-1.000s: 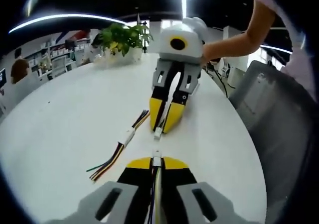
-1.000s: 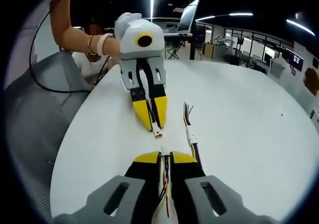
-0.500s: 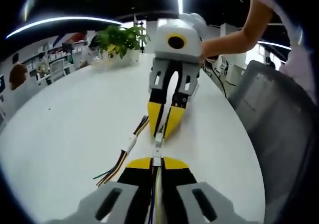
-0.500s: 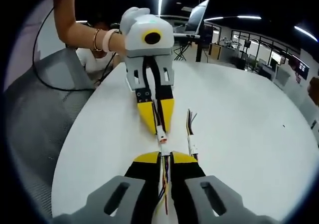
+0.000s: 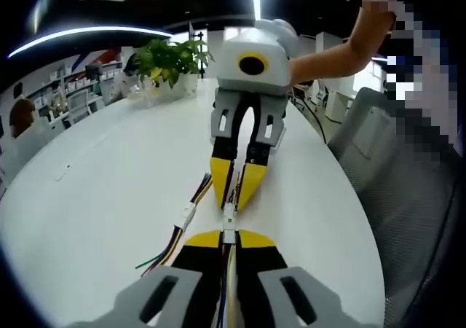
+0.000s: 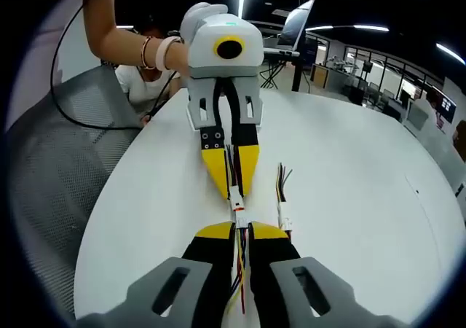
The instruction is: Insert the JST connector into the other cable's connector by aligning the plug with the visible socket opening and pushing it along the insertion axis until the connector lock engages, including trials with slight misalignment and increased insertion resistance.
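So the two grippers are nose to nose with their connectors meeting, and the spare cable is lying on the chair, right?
Not the chair. In the left gripper view the spare cable lies on the white table, beside the left gripper and right gripper. The rest holds: their connectors meet tip to tip.

My jaws: yellow tips, black shanks. Connectors (image 5: 229,215) between them: white. Worktop (image 5: 102,189): plain white. Spare harness (image 5: 178,229): multicoloured wires.
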